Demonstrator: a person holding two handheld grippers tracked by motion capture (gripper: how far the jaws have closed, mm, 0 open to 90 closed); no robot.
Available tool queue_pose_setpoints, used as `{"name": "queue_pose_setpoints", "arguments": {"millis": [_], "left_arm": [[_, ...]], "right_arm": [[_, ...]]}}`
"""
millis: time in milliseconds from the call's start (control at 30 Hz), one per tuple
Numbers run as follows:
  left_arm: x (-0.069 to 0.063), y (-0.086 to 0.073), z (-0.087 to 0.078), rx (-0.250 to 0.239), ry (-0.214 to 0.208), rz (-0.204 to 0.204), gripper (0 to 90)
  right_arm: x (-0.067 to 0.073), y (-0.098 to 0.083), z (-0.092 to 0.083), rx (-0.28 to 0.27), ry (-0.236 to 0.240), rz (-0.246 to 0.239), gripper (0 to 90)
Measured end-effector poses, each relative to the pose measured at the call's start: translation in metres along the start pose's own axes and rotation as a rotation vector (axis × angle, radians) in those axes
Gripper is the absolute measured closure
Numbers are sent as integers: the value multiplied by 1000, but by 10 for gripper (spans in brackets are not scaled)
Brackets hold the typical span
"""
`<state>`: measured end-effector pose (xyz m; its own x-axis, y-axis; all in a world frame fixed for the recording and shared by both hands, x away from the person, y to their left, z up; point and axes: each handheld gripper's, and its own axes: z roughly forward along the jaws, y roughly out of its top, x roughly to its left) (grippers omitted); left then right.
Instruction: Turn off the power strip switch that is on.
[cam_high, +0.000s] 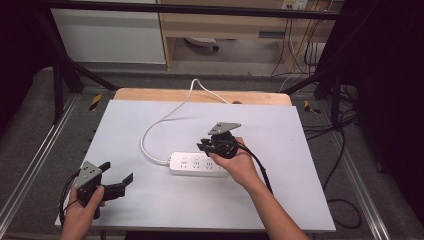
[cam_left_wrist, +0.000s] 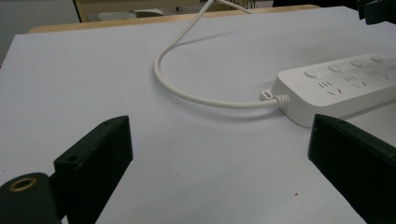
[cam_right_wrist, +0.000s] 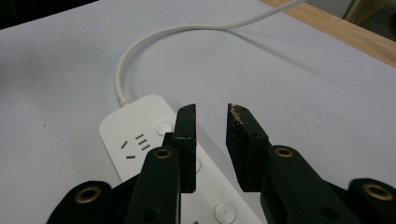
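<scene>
I am working across the table from its left side. My left gripper (cam_high: 118, 183) is resting low near the table's (cam_high: 150, 210) front left corner, jaws spread wide with nothing between them. I am keeping it parked there, I think, so that it is out of the way but aimed at the work: in the left gripper view the near end of the power strip (cam_left_wrist: 345, 81) is sitting just beyond the gap of the jaws, with bare table in between.

Moving along, the white cord (cam_high: 150, 131) is looping out from the strip's left end, curving back across the table and running off over the wooden far edge (cam_high: 200, 95). It is lying slack, so it should not be pulling the strip about.

The power strip (cam_high: 192, 163) itself is lying flat at the middle of the table, sockets and round buttons facing up, long side across my view.

Over its right half I am holding my right gripper (cam_high: 204, 146), tilted down toward the top face. Its jaws are narrowed to a slim gap and are gripping nothing; in the right gripper view they are hanging just above the row of buttons (cam_right_wrist: 164, 127), with the strip's body (cam_right_wrist: 135, 140) showing beneath and beside them. I judge that I am drawing them close so that one tip can press a switch rather than straddle the whole strip.
</scene>
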<state>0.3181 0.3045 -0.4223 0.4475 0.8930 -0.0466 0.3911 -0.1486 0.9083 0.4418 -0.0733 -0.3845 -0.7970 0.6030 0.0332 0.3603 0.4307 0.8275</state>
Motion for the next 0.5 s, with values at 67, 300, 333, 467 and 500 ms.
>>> {"name": "queue_pose_setpoints", "arguments": {"millis": [67,300,333,467,500], "left_arm": [[0,0,0,0,-1,-1,63],[0,0,0,0,0,2,63],[0,0,0,0,0,1,63],[0,0,0,1,1,2,63],[0,0,0,1,0,2,63]], "right_arm": [[1,-1,2,3,-2,-5,759],[2,-3,9,15,-15,-8,801],[2,-4,10,15,-18,-10,814],[3,-5,14,31,-18,-11,849],[3,-6,16,36,-17,-9,862]]}}
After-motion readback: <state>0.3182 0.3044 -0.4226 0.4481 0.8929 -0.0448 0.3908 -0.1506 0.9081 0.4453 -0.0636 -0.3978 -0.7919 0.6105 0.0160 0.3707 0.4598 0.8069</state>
